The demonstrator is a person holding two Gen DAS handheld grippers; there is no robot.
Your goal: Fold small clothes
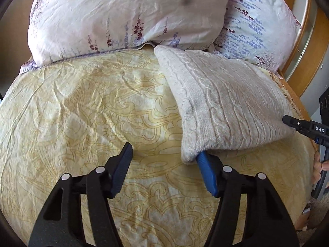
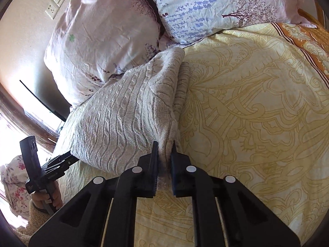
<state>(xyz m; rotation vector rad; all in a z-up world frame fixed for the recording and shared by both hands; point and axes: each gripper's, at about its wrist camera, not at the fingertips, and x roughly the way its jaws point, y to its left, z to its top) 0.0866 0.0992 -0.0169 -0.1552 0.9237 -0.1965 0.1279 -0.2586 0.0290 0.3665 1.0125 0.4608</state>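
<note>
A cream cable-knit garment is seen lying on the yellow patterned bed, its far corner at 12 o'clock touching the floral pillows. The left claw is spread apart, only its right finger tucked under the knit's near corner. The right claw is clenched on the garment's near edge

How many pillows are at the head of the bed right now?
2. One pink floral pillow lies nearer the wall with the sockets; the other, with lavender print, sits beside it, overlapping its edge. The knit garment's far corner reaches them. More may lie out of view.
</note>
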